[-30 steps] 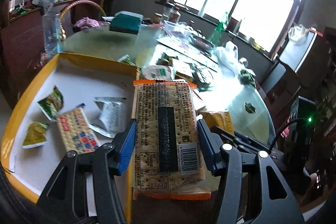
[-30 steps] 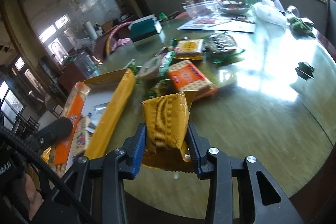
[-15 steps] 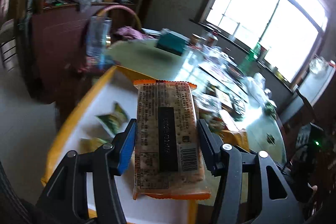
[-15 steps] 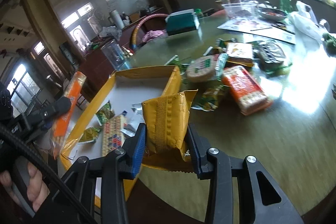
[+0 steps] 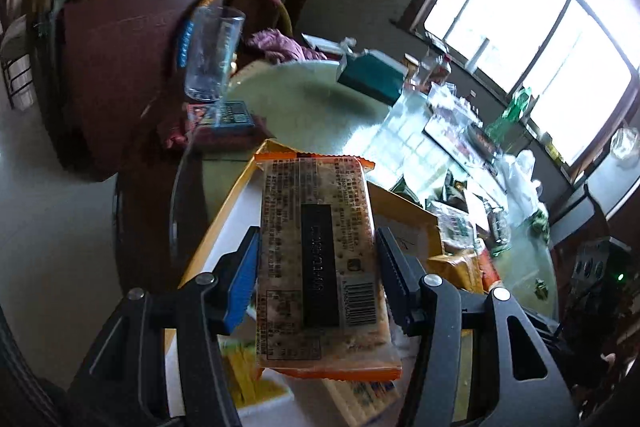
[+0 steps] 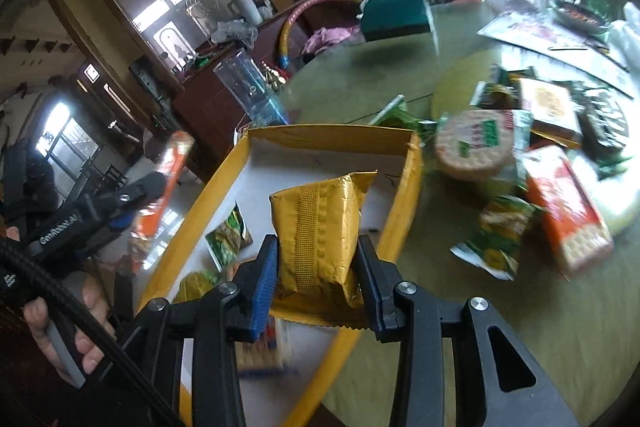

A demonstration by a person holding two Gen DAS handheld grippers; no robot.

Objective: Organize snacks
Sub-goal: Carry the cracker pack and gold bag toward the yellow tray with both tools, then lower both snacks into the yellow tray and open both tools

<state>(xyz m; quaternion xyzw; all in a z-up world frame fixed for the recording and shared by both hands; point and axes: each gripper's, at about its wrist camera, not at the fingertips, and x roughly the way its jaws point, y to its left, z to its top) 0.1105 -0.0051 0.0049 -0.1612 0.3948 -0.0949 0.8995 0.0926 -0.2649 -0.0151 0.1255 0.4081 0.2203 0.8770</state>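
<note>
Holding a cracker pack (image 5: 318, 259) tight in the left gripper (image 5: 318, 275), both pads pressing on its long sides. Pack hanging in the air over the near left edge of the yellow box (image 5: 224, 211), printed back facing up, orange ends showing at top and bottom.

Squeezing a gold bag (image 6: 318, 239) in the right gripper (image 6: 316, 275), pads pushing in on both sides of it. Bag standing up between the jaws, hanging over the right side of the box (image 6: 404, 211), just inside its right wall.

Lying on the white floor of the box: a green packet (image 6: 228, 239) near the middle, another small yellow-green one (image 6: 196, 283) closer to the near end, and a flat cracker pack partly hidden under the right gripper.

Showing in the right wrist view, left of the box: the left gripper (image 6: 132, 195) with its orange pack (image 6: 168, 179), and a hand (image 6: 72, 323) gripping its handle.

Sitting in a pile on the round table (image 6: 500, 327), right of the box: a round biscuit pack (image 6: 472, 143), a red cracker pack (image 6: 568, 219), a green bag (image 6: 496, 239) and some dark wrappers, blurry.

Standing past the far end of the box: a clear cup (image 6: 248, 87). Resting farther back on the table: a teal box (image 6: 396, 13).
</note>
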